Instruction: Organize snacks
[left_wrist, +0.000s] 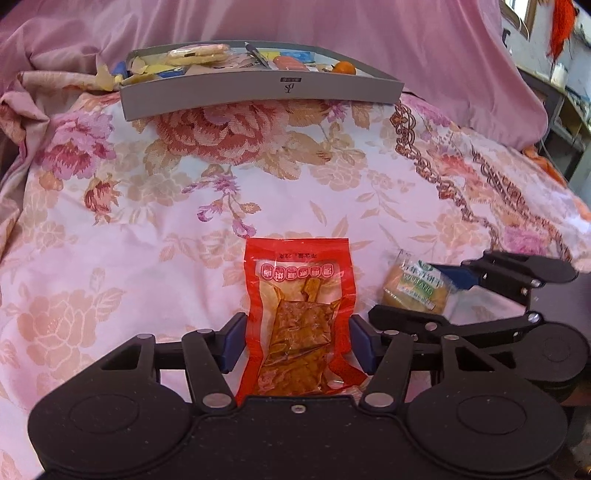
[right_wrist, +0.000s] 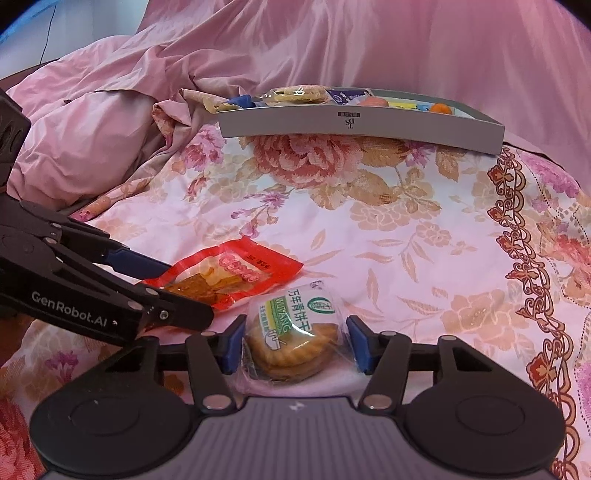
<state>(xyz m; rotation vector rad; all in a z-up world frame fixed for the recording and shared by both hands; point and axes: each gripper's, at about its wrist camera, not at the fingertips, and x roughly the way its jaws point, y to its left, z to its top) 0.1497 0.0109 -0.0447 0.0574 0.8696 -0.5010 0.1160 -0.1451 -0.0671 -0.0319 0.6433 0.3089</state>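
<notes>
A red snack packet (left_wrist: 299, 314) with brown pieces inside lies flat on the flowered bedspread. My left gripper (left_wrist: 297, 345) is open, its blue pads on either side of the packet's lower half. A wrapped biscuit pack (right_wrist: 293, 334) with a green and white label lies to the packet's right. My right gripper (right_wrist: 295, 345) is open around it, pads close to both sides. The biscuit pack (left_wrist: 417, 288) and right gripper (left_wrist: 424, 295) show in the left wrist view; the red packet (right_wrist: 229, 277) and left gripper (right_wrist: 177, 291) show in the right wrist view.
A shallow grey box (left_wrist: 258, 92) at the far side of the bed holds several snacks, a pen and an orange fruit (left_wrist: 345, 67); it also shows in the right wrist view (right_wrist: 354, 129). A pink quilt (right_wrist: 110, 110) is bunched behind and to the left.
</notes>
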